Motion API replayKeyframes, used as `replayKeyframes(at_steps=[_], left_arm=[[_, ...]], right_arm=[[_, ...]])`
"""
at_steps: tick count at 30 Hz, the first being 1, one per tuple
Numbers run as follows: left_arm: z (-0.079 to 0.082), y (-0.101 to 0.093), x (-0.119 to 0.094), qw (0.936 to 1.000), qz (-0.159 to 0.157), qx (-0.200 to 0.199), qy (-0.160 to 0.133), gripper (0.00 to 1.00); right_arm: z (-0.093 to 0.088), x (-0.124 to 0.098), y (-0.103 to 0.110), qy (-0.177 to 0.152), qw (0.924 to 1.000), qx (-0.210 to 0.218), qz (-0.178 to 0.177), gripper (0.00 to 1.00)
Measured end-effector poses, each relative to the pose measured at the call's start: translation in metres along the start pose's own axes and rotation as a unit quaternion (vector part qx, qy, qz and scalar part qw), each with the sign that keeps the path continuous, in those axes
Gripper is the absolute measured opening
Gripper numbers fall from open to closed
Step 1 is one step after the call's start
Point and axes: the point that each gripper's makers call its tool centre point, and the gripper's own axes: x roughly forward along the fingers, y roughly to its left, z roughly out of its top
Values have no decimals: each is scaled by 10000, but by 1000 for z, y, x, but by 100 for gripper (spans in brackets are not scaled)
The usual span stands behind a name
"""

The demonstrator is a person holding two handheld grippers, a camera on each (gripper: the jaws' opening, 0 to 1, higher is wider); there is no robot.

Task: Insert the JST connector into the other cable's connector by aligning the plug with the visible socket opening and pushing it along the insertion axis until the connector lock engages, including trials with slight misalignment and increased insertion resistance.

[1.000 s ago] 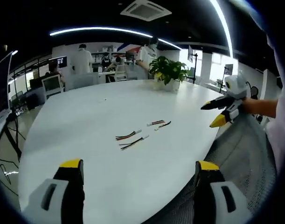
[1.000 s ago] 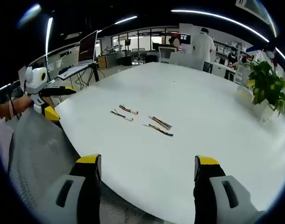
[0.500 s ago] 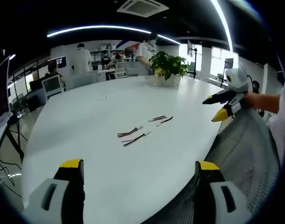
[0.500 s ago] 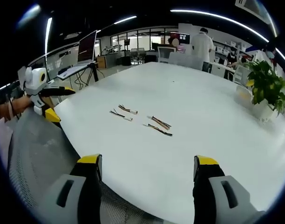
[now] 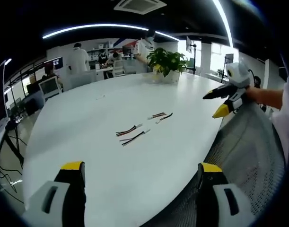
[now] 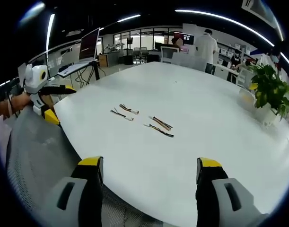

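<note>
Several short JST cables lie loose on the white table (image 5: 87, 118). In the left gripper view one pair (image 5: 130, 133) lies nearer and a second pair (image 5: 161, 116) beyond it. In the right gripper view the same pairs lie at centre left (image 6: 124, 111) and centre (image 6: 159, 126). My left gripper (image 5: 142, 166) is open over the table's near edge, well short of the cables, with nothing between its jaws. My right gripper (image 6: 149, 163) is likewise open and empty. Each gripper also appears in the other's view, held off the table's edge: the right gripper (image 5: 213, 105) and the left gripper (image 6: 61, 102).
A potted plant (image 5: 167, 61) stands at the table's far side, also seen as the plant (image 6: 272, 92). A grey mesh chair back (image 6: 35, 156) sits by the near edge. People stand at desks (image 5: 80, 59) beyond the table. A monitor on a stand (image 6: 90, 45) is farther off.
Both views have shifted slightly with the hands. The cables lie where they were, and both grippers have stayed open and empty.
</note>
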Motion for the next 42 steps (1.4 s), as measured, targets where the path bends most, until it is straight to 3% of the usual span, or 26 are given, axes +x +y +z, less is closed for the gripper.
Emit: replayKeyframes(at_steps=[19, 23, 26, 42], left_arm=[[-1, 4, 0, 9997, 36, -225, 19, 98], [-2, 5, 0, 9998, 67, -199, 52, 98], [-2, 5, 0, 9998, 107, -146, 74, 98], [-1, 2, -1, 10000, 54, 34, 24, 98]], right_arm=[[-8, 2, 0, 261, 9997, -36, 6, 78], [-8, 2, -2, 251, 9997, 36, -25, 77], [-7, 1, -2, 236, 9996, -162, -84, 72], [-2, -1, 0, 82, 9996, -278, -61, 73]])
